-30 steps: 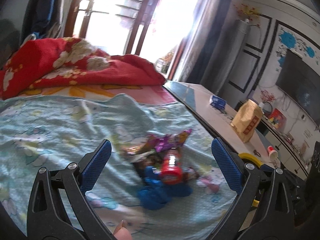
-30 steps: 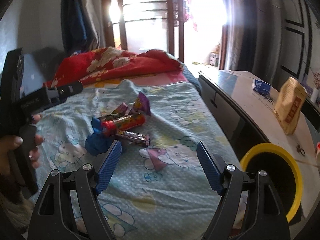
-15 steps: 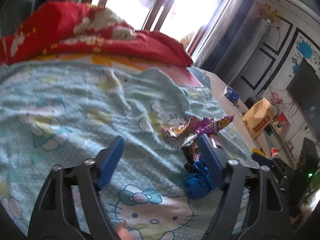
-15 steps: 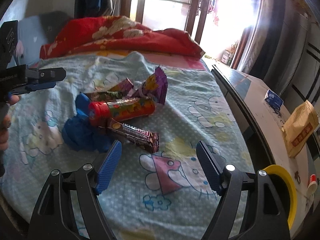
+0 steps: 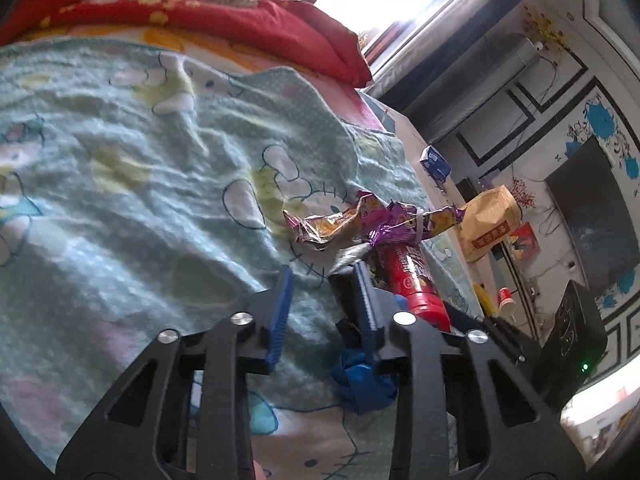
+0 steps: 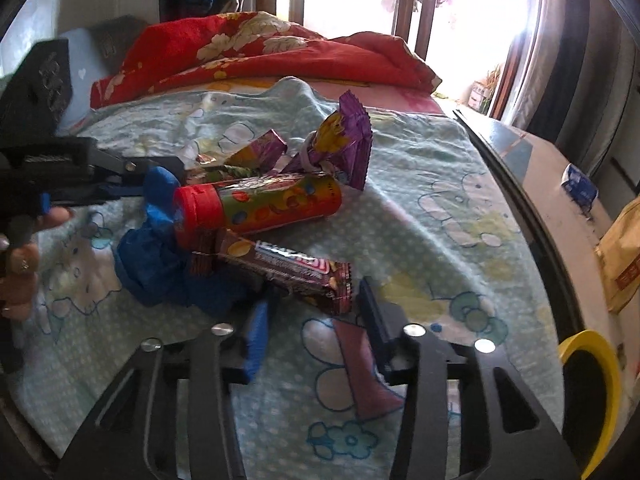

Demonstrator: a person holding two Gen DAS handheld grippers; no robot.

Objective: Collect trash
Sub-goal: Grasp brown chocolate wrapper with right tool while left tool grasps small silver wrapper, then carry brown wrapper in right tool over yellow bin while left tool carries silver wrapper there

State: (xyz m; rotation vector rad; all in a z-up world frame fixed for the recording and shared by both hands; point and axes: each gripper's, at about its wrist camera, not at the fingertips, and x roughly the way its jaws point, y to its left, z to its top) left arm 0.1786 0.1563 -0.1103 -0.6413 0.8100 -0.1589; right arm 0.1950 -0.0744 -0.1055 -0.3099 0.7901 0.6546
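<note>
A trash pile lies on the light-blue cartoon blanket (image 5: 140, 168): purple and gold wrappers (image 5: 380, 224), a red-capped candy tube (image 6: 264, 204), a brown chocolate-bar wrapper (image 6: 296, 268) and a crumpled blue piece (image 6: 160, 272). My left gripper (image 5: 324, 300) is open to a narrow gap over bare blanket, its right finger against the pile's left edge beside the tube (image 5: 416, 284). My right gripper (image 6: 316, 320) is open, and the chocolate wrapper's near end lies between its fingertips. The left gripper (image 6: 120, 176) also shows in the right wrist view, held by a hand (image 6: 20, 264).
A red flowered quilt (image 6: 260, 52) is bunched at the far end of the bed. Right of the bed runs a counter (image 6: 536, 184) with a blue packet (image 6: 578, 184) and a paper bag (image 5: 492, 228). A yellow-rimmed bin (image 6: 592, 392) stands below it.
Both grippers came down closer to the pile and their jaws narrowed. The left swung to the pile's left edge; the right reached the chocolate wrapper's end.
</note>
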